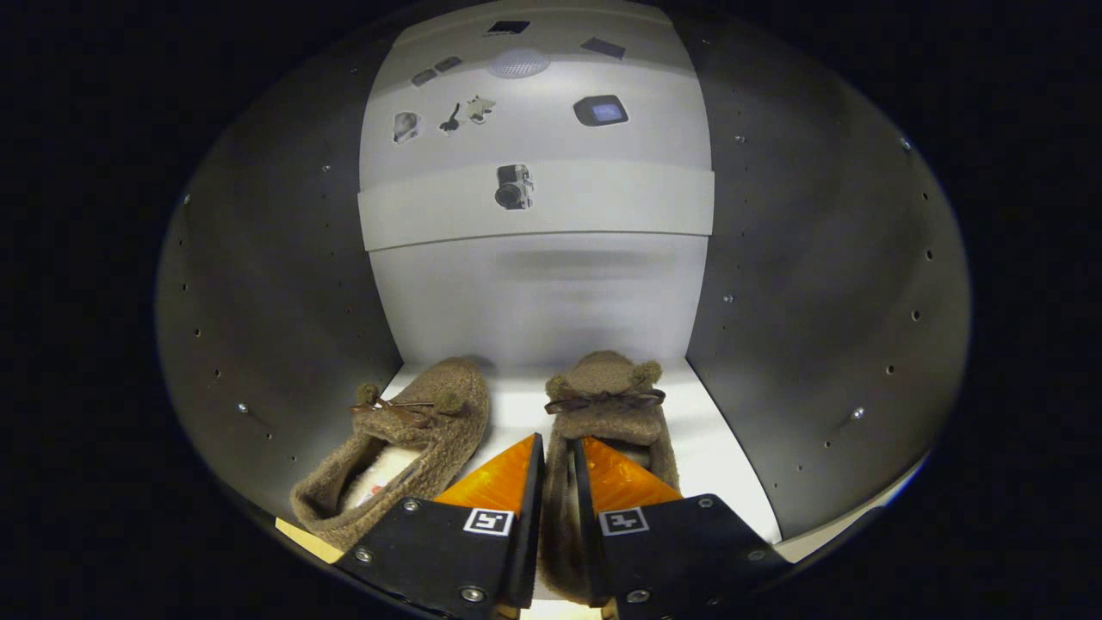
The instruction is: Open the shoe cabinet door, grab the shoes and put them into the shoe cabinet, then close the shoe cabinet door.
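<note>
At the bottom centre of the frame the gripper (558, 452) has its two fingers drawn close together, with only a narrow gap between them, and that gap is taken up by the fuzzy side wall of the right slipper (608, 405); both fingers appear to press on that wall, so I judge the slipper to be pinched by its collar. This slipper sits toe-forward just ahead of the fingers, its small bow and two pompoms pointing to the back of the shoe cabinet (275, 284). To the lower left, just beside the left finger, lies the left slipper (413, 439), angled a little, its pale lining showing through the opening. Both rest on the white cabinet floor (723, 456), with dark side walls curving up on either side and a pale back panel (534, 293) filling the upper middle of the frame. These slippers look light, soft and floppy; the plush pile should give good friction, so slipping seems unlikely, but a thin wall will fold and let the sole sag. The collar or heel rim, where the fabric is doubled, looks the best place to take hold, gripped deep rather than at the fluff.
</note>
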{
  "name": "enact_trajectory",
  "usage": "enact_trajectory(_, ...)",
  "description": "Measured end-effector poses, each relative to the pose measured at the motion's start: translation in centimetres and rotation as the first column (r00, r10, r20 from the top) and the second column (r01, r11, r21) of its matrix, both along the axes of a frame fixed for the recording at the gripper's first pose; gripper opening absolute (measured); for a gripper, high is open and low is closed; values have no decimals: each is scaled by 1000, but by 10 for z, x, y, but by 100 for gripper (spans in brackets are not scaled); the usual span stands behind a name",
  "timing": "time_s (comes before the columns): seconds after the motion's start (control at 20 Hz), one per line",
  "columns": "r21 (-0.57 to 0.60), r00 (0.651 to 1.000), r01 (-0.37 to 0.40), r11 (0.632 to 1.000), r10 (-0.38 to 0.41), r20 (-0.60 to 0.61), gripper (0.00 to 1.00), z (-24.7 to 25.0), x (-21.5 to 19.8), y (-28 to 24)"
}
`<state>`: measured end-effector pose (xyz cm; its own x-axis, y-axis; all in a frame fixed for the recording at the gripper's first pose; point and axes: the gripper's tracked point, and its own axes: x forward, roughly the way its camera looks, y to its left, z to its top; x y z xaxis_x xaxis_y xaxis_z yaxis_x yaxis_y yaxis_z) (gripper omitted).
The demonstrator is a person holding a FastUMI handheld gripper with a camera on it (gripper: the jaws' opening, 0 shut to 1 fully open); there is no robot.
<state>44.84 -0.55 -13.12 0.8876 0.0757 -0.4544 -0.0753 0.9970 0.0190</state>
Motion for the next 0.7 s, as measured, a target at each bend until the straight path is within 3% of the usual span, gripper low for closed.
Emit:
enact_trajectory(0.25,0,999,12,1000,-12,53,22,29,-32,2)
enact_trajectory(0.7,-27,984,83,996,-77,161,22,86,-160,2)
